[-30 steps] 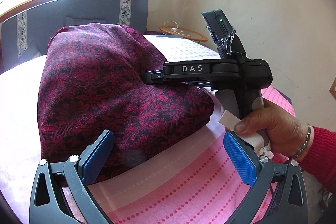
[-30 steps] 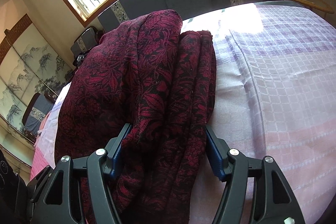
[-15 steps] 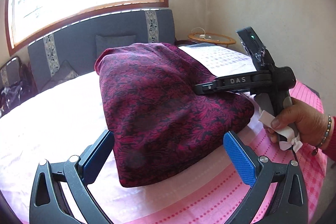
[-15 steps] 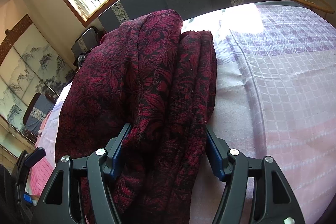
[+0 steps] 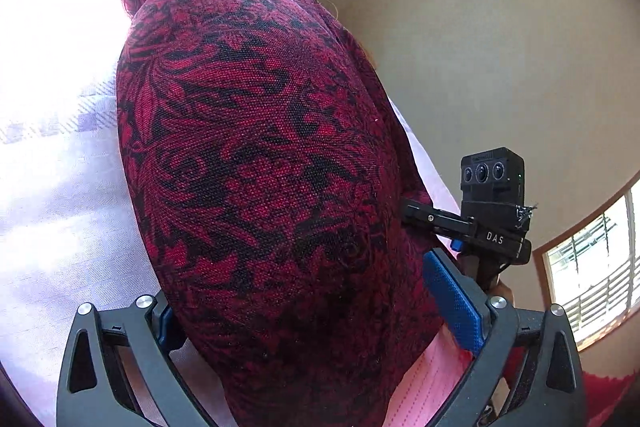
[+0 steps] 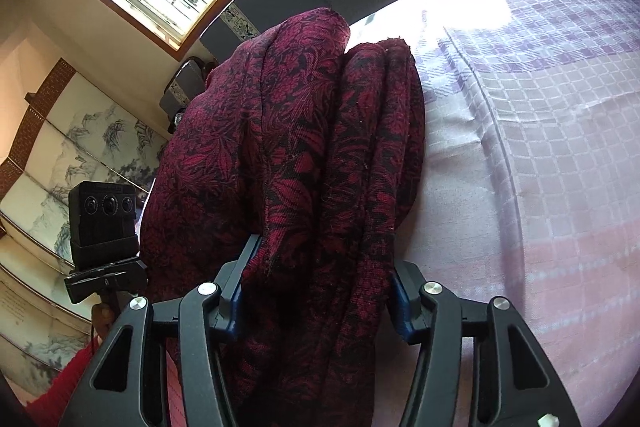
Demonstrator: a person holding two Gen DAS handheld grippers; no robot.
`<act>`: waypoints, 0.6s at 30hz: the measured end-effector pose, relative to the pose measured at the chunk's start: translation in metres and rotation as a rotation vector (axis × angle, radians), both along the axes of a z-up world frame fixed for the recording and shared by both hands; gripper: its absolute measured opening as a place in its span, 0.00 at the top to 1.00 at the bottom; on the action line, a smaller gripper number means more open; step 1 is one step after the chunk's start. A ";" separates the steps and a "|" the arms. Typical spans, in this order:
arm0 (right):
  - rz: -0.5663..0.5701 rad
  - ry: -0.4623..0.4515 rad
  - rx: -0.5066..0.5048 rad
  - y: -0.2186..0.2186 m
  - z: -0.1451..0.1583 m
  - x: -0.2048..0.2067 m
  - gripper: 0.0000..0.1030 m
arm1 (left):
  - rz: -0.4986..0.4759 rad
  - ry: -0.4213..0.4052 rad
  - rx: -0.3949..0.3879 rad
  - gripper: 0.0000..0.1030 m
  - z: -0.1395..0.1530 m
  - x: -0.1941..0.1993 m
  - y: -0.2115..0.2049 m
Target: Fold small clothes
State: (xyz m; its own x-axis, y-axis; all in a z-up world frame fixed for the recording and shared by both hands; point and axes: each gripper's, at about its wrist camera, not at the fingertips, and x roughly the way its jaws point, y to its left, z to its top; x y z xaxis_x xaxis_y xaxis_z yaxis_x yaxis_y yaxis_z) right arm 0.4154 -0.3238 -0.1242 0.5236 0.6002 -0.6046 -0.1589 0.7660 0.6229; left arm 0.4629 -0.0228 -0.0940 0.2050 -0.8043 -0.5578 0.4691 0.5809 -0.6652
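The dark red patterned cloth (image 5: 260, 155) lies bunched on the checked bedspread (image 6: 552, 147), and both my tongs straddle its near end. My right gripper (image 6: 320, 287) is clenched on a thick gather of several layers, the pads pressing the fabric from both sides. My left gripper (image 5: 304, 311) has the cloth between its fingers, but I cannot tell whether it has bitten down. The weave looks coarse, soft and limp, light enough to lift but apt to sag, so I judge edges and corners the best hold.
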 end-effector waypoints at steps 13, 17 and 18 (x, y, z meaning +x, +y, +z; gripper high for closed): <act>0.108 -0.087 0.134 0.083 0.044 -0.083 0.66 | 0.187 -0.115 0.113 0.51 0.066 -0.134 0.109; 0.175 -0.096 0.157 0.118 0.045 -0.130 0.66 | 0.227 -0.148 0.167 0.51 0.071 -0.200 0.140; 0.192 -0.098 0.147 0.127 0.044 -0.142 0.67 | 0.236 -0.146 0.177 0.51 0.069 -0.216 0.147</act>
State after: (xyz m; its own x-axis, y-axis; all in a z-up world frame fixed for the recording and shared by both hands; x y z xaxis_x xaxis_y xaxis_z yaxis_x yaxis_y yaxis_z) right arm 0.2737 -0.1965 -0.0803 0.4440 0.7717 -0.4554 -0.3577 0.6187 0.6995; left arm 0.2473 0.1241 -0.0250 0.4627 -0.6183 -0.6354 0.3906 0.7855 -0.4799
